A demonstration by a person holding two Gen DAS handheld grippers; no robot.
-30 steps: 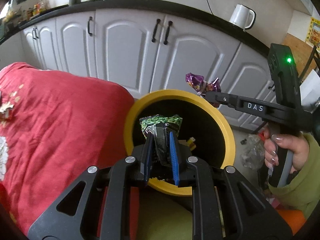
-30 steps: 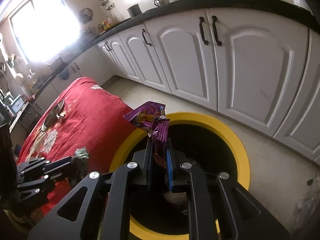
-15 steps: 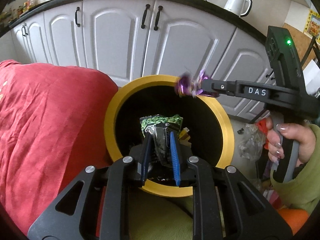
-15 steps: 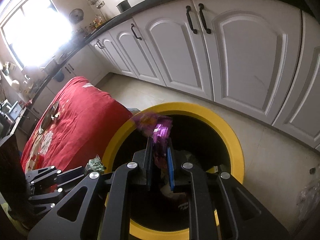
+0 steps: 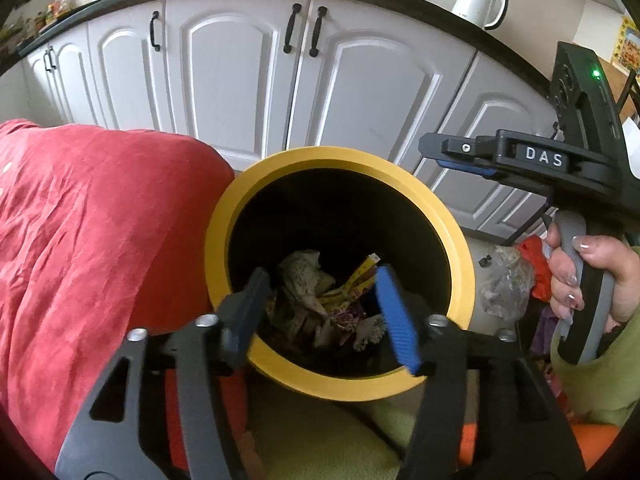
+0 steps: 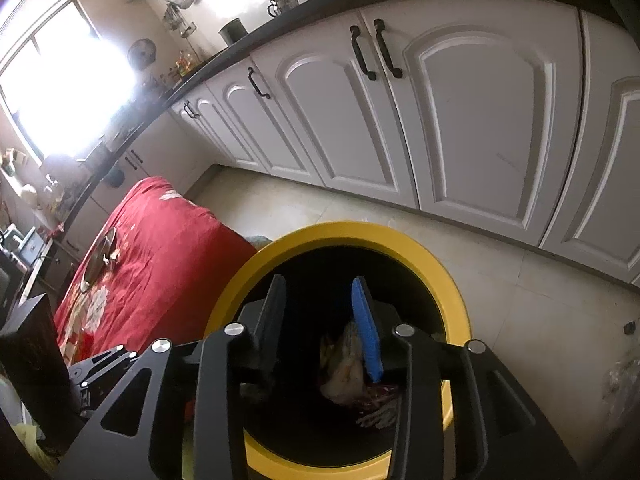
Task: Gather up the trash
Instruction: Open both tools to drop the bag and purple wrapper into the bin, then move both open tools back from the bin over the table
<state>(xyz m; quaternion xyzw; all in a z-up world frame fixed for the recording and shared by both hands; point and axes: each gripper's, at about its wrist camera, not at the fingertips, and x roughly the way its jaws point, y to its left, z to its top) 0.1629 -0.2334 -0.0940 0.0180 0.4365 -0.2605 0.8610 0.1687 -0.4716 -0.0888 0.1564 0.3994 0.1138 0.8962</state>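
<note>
**A:** Both of your tongs are spread wide and carry nothing. The left tongs [image 5: 320, 312] hang over the near rim of the yellow bin [image 5: 448, 216], and the right tongs [image 6: 320, 320] sit over its mouth from the other side. The trash is down at the bottom: crumpled wrappers [image 5: 316, 300], pale, yellow and purple, heaped together.

**B:** So what should you worry about from here?

**A:** Mostly the bin itself. Your left tongs are very close to the rim, possibly touching it; I cannot tell which. If you pull back low or sideways, I'd expect a finger to catch the lip and tip or drag the bin. It stands right against the red cloth [image 5: 100, 240] covering the surface beside it, so a shove that way could also snag the fabric.

**B:** And the right side?

**A:** In the left view your right tongs reach out level above the far rim, with your right hand [image 5: 592, 276] on the grip. If both tools swing toward the cloth at once, they may knock together over the opening.

**B:** Which way does the trash point?

**A:** The heap as a whole has no clear axis; it is just crumpled. One yellow strip [image 5: 362, 276] does stand out, leaning up from the pile toward the far right wall of the bin, its long axis steep rather than flat. The bin opens straight upward, its axis upright, and the wrappers sit well below the rim, so I judge they won't spill unless it tips.
</note>
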